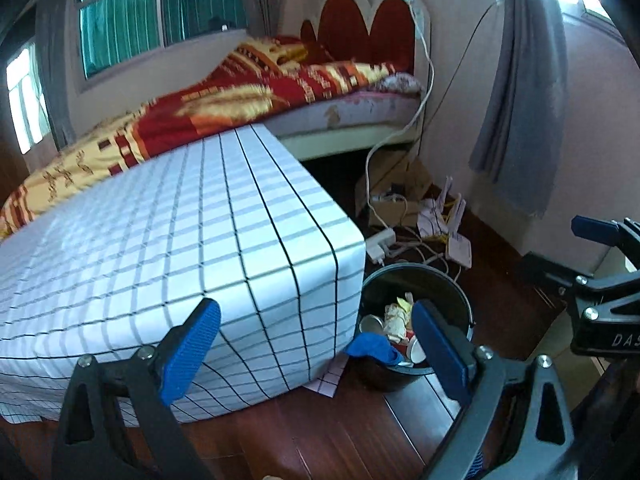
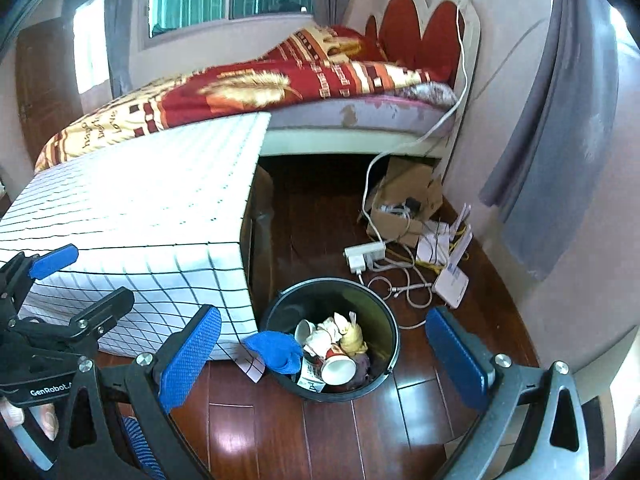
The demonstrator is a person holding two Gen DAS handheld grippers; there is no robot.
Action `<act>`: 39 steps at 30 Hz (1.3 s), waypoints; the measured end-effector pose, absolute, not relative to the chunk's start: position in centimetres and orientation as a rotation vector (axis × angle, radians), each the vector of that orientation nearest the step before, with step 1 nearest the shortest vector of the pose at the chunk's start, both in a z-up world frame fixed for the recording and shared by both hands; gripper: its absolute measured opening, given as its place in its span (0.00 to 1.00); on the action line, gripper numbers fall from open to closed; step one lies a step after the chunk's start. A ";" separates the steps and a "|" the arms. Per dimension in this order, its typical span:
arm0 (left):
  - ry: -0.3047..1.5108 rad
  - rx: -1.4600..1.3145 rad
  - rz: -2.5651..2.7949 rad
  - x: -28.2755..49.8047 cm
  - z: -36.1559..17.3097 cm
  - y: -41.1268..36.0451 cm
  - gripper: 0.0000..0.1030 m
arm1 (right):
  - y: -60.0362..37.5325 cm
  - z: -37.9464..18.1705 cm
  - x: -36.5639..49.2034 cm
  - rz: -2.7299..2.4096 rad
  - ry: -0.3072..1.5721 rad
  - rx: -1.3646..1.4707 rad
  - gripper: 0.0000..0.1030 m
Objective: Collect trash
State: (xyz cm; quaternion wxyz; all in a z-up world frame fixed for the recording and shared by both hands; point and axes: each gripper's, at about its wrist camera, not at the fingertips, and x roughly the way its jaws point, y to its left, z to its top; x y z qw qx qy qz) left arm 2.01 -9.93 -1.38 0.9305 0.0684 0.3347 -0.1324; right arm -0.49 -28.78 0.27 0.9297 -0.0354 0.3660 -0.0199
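A black trash bin [image 2: 384,308] stands on the wood floor beside a low table covered in a white checked cloth [image 2: 132,204]. It holds paper cups [image 2: 338,368], crumpled paper and wrappers; a blue cloth [image 2: 276,350] hangs over its left rim. In the left wrist view the bin [image 1: 424,284] sits between table and wall. My left gripper [image 1: 316,352] is open and empty over the table's corner. My right gripper [image 2: 324,364] is open and empty above the bin. Each gripper shows at the edge of the other's view.
A bed with a red and gold blanket [image 2: 260,88] lies behind the table. A power strip [image 2: 364,256], white cables, a router [image 2: 452,280] and a cardboard box [image 2: 404,200] clutter the floor by the wall. A grey curtain [image 2: 560,120] hangs at right.
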 end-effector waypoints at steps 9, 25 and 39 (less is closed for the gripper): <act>0.557 0.106 -0.224 -2.5 3.5 -8.0 0.98 | -26.5 5.2 -5.2 -0.033 0.647 -0.089 1.00; 0.462 0.054 -0.271 -6.8 6.9 -7.6 0.99 | -26.3 10.2 -11.4 -0.088 0.519 -0.079 1.00; 0.464 0.046 -0.257 -6.8 6.9 -7.5 0.99 | -26.4 10.2 -11.3 -0.083 0.520 -0.079 1.00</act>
